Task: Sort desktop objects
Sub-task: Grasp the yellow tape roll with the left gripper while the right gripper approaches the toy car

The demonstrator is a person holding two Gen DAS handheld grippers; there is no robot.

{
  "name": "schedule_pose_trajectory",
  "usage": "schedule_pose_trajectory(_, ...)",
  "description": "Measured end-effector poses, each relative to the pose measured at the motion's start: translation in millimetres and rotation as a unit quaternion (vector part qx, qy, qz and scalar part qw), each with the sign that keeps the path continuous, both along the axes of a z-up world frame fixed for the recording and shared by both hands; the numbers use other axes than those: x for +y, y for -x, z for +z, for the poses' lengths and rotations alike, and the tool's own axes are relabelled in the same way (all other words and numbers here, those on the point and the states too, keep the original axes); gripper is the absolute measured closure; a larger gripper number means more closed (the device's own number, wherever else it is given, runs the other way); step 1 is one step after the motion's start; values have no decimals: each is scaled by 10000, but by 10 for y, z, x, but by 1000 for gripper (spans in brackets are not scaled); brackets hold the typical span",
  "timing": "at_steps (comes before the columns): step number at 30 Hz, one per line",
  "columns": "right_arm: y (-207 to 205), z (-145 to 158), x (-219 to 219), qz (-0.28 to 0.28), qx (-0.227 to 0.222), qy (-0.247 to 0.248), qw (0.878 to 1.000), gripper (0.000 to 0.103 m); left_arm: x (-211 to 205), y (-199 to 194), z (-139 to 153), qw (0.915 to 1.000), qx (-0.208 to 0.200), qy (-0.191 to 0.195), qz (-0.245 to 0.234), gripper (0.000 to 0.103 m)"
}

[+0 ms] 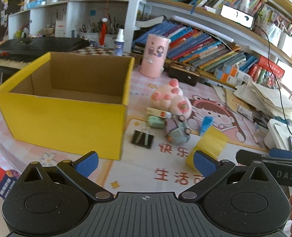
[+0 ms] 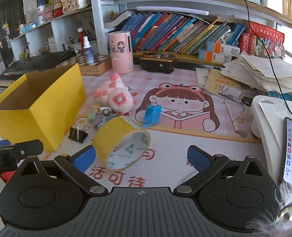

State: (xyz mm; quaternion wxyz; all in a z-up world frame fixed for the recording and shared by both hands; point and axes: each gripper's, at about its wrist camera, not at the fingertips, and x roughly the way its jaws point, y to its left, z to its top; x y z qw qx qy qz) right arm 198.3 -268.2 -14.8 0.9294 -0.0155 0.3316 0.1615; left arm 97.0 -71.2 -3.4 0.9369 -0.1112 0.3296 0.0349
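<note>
An open yellow box [image 2: 37, 106] is sitting at the left of the frame. Right of it, a pink plush toy [image 2: 116, 96], a black binder clip [image 2: 77, 135], a blue packet [image 2: 151, 114] and a tilted yellow tape roll [image 2: 122, 140] are lying clustered at centre.

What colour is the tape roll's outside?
Yellow, with a white, green-printed inner core; the tape roll shows best in the right wrist view.

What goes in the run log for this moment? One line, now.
left gripper: open, empty | right gripper: open, empty | tape roll: on mat, nearest right gripper | yellow box: looks empty | phase: pre-grasp
</note>
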Motion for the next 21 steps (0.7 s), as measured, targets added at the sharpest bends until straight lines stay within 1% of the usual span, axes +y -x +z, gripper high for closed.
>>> schedule_pose_trajectory(3,-80,-13,-116,-26,0,-37,10000,2,-128,-67,-40,9999,84,39,-83,1)
schedule_pose_trajectory(7,-174,-52,-268,-74,52,-76,9999,2,-294,-157,-88,9996,101,73,-242,2)
schedule_pose_trajectory(9,-211,-65,-334,-94,57,-77,9999,2,-376,-205,-117,9992,110,84,-373,7)
schedule_pose_trajectory(10,-226,-68,-360,-103,54,-78,9999,2,-416,-224,-129,9990,126,76,-432,11)
schedule_pose_trajectory(11,-244,-71,-390,-121,47,-77,9999,2,-464,-250,-143,9986,145,56,-510,17)
schedule_pose_trajectory(14,-287,-75,-466,-199,14,-108,9997,2,-600,-326,-172,9973,146,-128,-713,27)
schedule_pose_trajectory(18,-343,-56,-542,-226,-46,-146,9996,2,-739,-430,-217,9949,102,-353,-940,28)
schedule_pose_trajectory(21,-362,-42,-559,-178,-73,-134,9997,2,-807,-529,-273,9930,134,-486,-1066,32)
